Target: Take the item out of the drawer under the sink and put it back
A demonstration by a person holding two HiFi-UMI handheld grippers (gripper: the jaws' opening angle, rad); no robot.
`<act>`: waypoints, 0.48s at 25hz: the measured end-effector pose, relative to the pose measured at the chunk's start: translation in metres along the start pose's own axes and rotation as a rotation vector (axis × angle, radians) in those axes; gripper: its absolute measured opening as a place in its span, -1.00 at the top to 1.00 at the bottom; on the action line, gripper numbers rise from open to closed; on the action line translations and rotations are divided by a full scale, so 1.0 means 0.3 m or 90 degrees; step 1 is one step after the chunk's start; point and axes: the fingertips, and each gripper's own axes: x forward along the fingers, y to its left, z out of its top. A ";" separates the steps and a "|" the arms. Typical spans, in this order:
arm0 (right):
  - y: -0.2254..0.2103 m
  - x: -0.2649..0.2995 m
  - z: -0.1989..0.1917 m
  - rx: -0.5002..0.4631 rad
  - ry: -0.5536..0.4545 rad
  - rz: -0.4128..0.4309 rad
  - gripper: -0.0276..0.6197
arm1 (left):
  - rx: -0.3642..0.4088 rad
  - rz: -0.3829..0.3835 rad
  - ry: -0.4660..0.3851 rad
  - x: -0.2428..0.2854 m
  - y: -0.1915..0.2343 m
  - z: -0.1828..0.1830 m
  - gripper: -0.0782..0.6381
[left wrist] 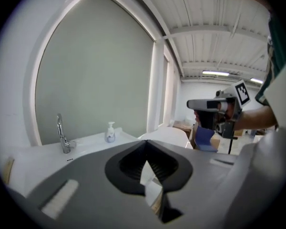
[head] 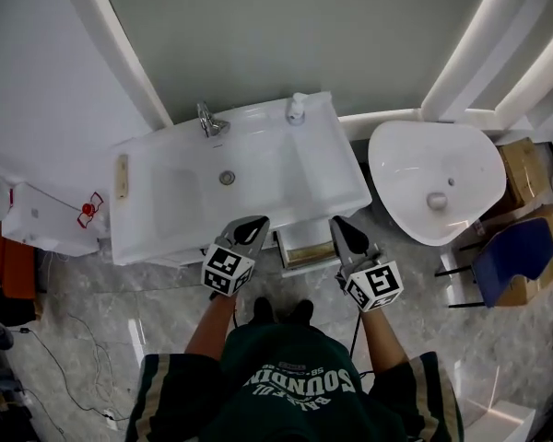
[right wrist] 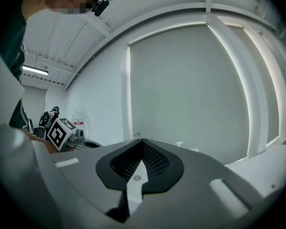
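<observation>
In the head view the white sink cabinet (head: 147,238) has a small drawer (head: 306,246) pulled out below its front edge, between my two grippers. The drawer's inside looks beige; I cannot make out an item in it. My left gripper (head: 254,223) is shut and empty, held up just left of the drawer over the sink's front rim. My right gripper (head: 340,225) is shut and empty too, just right of the drawer. Both point up and away from the drawer: the left gripper (left wrist: 145,143) faces the wall above the sink, and the right gripper (right wrist: 142,142) faces the grey wall panel.
A faucet (head: 208,121) and a soap dispenser (head: 297,109) stand at the back of the sink. A white rounded basin (head: 435,180) sits to the right, with a blue chair (head: 513,251) and cardboard boxes (head: 525,171) beyond. Cables (head: 69,357) lie on the floor at left.
</observation>
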 end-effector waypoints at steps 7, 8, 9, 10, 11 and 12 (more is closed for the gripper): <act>0.043 0.056 -0.008 -0.010 0.005 0.014 0.91 | 0.041 0.076 -0.061 -0.143 0.099 0.105 0.64; 0.048 0.058 -0.011 -0.013 0.004 0.013 0.91 | 0.040 0.084 -0.067 -0.160 0.110 0.107 0.64; 0.052 0.060 -0.012 -0.017 0.003 0.011 0.91 | 0.038 0.091 -0.074 -0.175 0.119 0.109 0.64; 0.057 0.062 -0.012 -0.020 0.003 0.011 0.91 | 0.036 0.097 -0.080 -0.189 0.127 0.110 0.64; 0.061 0.064 -0.012 -0.023 0.004 0.011 0.91 | 0.035 0.102 -0.086 -0.201 0.132 0.112 0.64; 0.064 0.066 -0.012 -0.025 0.004 0.011 0.91 | 0.034 0.107 -0.090 -0.210 0.136 0.112 0.64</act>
